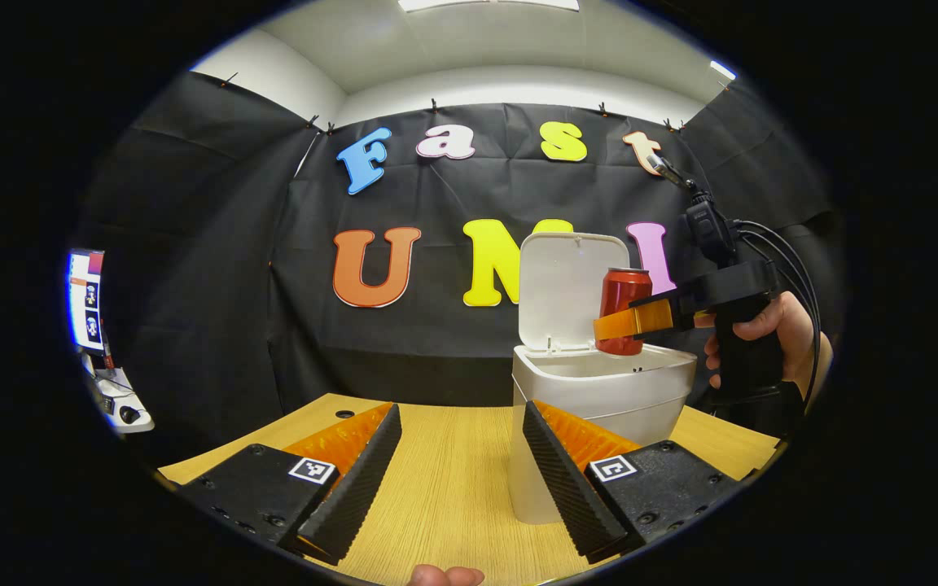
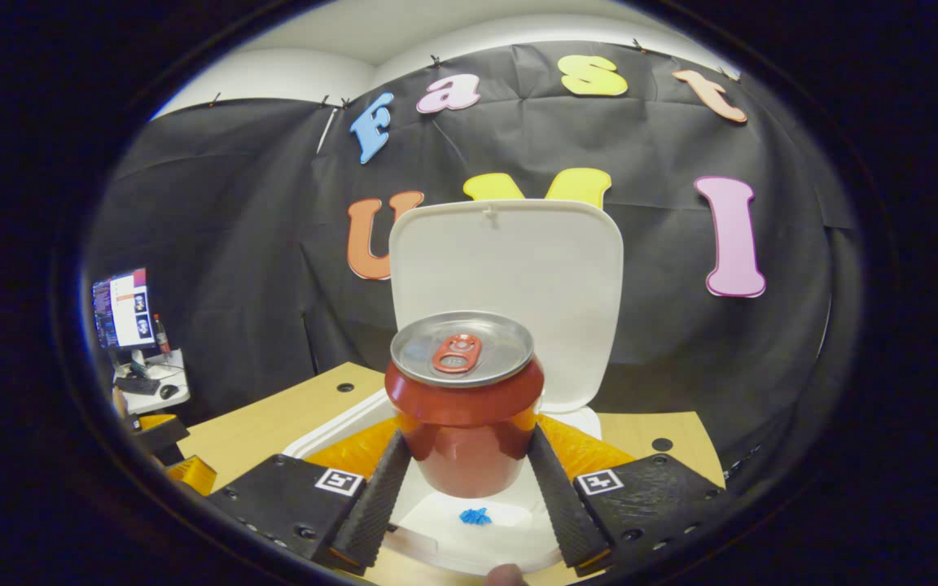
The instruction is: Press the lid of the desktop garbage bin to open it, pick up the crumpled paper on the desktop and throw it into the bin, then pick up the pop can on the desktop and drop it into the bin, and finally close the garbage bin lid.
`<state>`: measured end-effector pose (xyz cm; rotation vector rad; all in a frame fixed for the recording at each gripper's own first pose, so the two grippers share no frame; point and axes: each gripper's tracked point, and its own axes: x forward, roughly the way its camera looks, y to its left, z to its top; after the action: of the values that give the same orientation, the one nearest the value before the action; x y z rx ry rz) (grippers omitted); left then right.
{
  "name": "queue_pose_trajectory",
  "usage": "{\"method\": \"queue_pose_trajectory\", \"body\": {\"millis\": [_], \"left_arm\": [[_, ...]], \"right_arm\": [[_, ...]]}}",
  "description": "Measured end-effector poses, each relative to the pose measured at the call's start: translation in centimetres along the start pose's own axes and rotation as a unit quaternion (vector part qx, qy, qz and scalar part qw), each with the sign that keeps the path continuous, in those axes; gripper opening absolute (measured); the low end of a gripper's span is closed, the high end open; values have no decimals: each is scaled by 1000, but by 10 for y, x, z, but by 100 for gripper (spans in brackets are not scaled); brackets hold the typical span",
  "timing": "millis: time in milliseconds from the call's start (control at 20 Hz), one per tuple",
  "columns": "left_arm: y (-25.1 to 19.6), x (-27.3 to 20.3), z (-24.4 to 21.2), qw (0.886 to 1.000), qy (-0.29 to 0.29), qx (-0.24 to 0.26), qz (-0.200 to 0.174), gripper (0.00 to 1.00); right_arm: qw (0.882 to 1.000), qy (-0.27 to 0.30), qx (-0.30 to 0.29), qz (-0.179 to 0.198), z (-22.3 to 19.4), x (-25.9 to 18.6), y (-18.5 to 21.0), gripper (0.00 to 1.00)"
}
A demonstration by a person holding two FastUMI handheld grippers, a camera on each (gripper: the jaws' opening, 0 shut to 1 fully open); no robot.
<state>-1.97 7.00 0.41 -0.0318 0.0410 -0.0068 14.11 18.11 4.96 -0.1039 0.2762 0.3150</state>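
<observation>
A white desktop bin stands on the wooden table with its lid raised upright. A red pop can hangs upright just over the bin's mouth, held by my right gripper, whose handle a hand grips. In the right gripper view the can sits between my right gripper's fingers, both pressing its sides, above the open bin and in front of the lid. A small blue scrap lies inside the bin. My left gripper is open, low over the table, left of the bin.
The wooden table extends left of the bin. A monitor and a small desk stand at the far left beyond the table. The table has round holes near its back edge. Black cloth walls close the booth.
</observation>
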Motion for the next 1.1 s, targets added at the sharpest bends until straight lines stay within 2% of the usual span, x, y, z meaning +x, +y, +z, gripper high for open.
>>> {"method": "queue_pose_trajectory", "body": {"millis": [350, 500, 600, 1100], "left_arm": [[1, -2, -6, 1000, 7, 0, 7, 97], [-3, -3, -7, 1000, 8, -3, 3, 97], [-7, -4, -6, 1000, 6, -4, 0, 97], [-11, 4, 10, 1000, -7, -31, 2, 97]], "right_arm": [[1000, 0, -2, -16, 2, 0, -4, 82], [1000, -22, -1, -22, 12, -9, -5, 92], [999, -39, -5, -33, 20, -15, -8, 94], [994, -91, 0, -65, 65, -51, -24, 94]]}}
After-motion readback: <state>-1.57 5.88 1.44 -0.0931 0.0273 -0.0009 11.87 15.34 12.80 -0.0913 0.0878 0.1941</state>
